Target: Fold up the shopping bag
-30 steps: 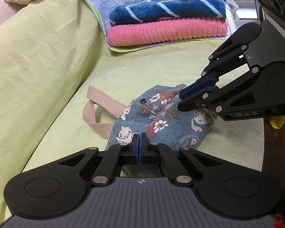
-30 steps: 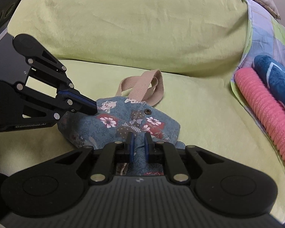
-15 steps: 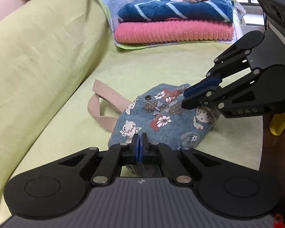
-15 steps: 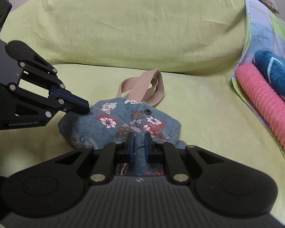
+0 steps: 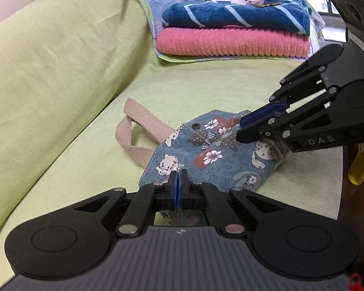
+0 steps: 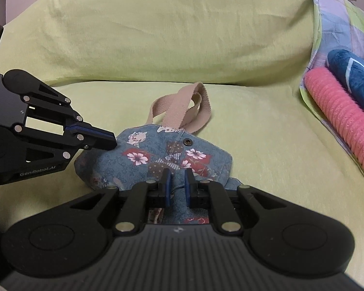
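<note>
Folded small, the shopping bag (image 5: 213,155) lies on the green sofa seat (image 5: 206,89) — beige handles (image 5: 138,131) trailing toward the backrest. We see our left gripper (image 5: 178,183) pinched fully together at the bag's near edge; whether cloth is caught we cannot tell. Our right gripper (image 6: 176,181) stands slightly parted over the bag's opposite edge — fabric shows in the gap, a grip unclear.

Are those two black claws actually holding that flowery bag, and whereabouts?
Both grip the bag: the left gripper pinches its near edge, the right gripper a fold of cloth at its opposite edge.
</note>
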